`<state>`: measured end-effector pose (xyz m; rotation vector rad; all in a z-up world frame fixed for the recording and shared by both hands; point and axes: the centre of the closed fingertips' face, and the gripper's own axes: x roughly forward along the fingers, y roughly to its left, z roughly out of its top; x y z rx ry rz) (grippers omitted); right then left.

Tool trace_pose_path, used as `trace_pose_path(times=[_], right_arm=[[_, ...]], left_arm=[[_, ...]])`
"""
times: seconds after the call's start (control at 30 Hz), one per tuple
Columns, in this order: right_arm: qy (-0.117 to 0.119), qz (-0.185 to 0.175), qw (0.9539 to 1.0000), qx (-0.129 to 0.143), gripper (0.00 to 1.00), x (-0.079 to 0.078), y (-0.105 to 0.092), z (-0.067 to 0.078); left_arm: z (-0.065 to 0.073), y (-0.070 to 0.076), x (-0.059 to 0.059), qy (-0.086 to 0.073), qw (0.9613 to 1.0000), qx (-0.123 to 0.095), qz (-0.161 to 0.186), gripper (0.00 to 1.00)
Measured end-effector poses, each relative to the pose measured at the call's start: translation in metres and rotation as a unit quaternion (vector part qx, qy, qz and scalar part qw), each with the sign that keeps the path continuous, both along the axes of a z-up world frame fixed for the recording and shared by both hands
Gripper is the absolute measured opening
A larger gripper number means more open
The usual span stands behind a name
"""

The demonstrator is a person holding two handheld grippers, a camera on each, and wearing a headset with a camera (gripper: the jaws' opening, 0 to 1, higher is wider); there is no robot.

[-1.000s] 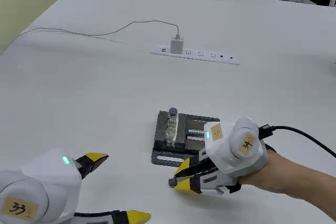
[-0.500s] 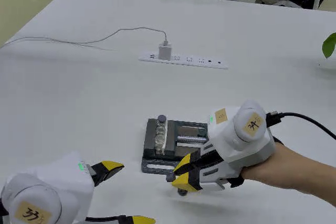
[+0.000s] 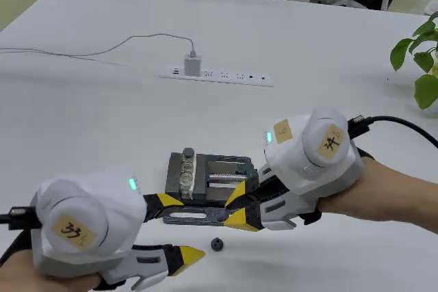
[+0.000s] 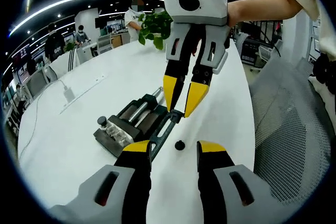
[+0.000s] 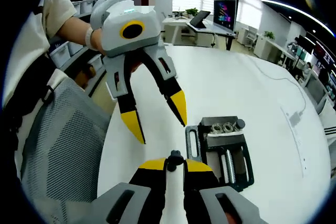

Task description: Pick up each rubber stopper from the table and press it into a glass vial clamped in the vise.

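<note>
The left tongs [image 3: 190,229] stand wide open, gripping nothing; in the left gripper view the rubber stopper [image 3: 217,243] sits dead ahead, centred between their tips; it lies loose on the worktop [image 3: 102,114], on the person's side of the vise [image 3: 219,172], which clamps the glass vials [image 3: 185,174], one already plugged; how the stopper lies is too small to tell; the right tongs [image 3: 233,208] are closed to a slit on nothing, tips just beside the stopper and nearer it; they would need to reopen first, I judge.
</note>
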<state>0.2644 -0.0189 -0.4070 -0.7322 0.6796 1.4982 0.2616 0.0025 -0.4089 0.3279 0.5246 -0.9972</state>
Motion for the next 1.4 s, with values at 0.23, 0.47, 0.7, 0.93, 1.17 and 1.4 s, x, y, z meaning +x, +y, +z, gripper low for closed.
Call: trace_pose_path(times=[0.23,0.47,0.7,0.93,1.17,1.4], right_arm=[[-0.016,0.026,0.9993,-0.023,0.07,-0.003,-0.005,0.001],[-0.015,0.043,0.9983,-0.036,0.07,-0.008,-0.005,0.0],[-0.012,0.057,0.9975,-0.041,0.07,-0.015,-0.003,-0.001],[-0.009,0.066,0.9968,-0.044,0.07,-0.019,-0.004,-0.003],[-0.004,0.066,0.9972,-0.035,0.08,-0.018,-0.004,-0.002],[0.009,0.036,0.9993,-0.007,0.13,-0.01,-0.004,0.004]], left_arm=[[0.003,-0.015,0.003,-0.007,0.9995,0.008,-0.029,0.2],[0.004,-0.027,0.0,-0.005,0.9982,0.016,-0.058,0.13],[0.001,-0.035,-0.004,-0.007,0.9957,0.036,-0.084,0.06],[-0.002,-0.037,-0.008,-0.003,0.9939,0.047,-0.1,0.05],[0.0,-0.035,-0.007,-0.004,0.995,0.037,-0.092,0.04],[0.005,-0.031,-0.004,0.003,0.9973,0.014,-0.072,0.04]])
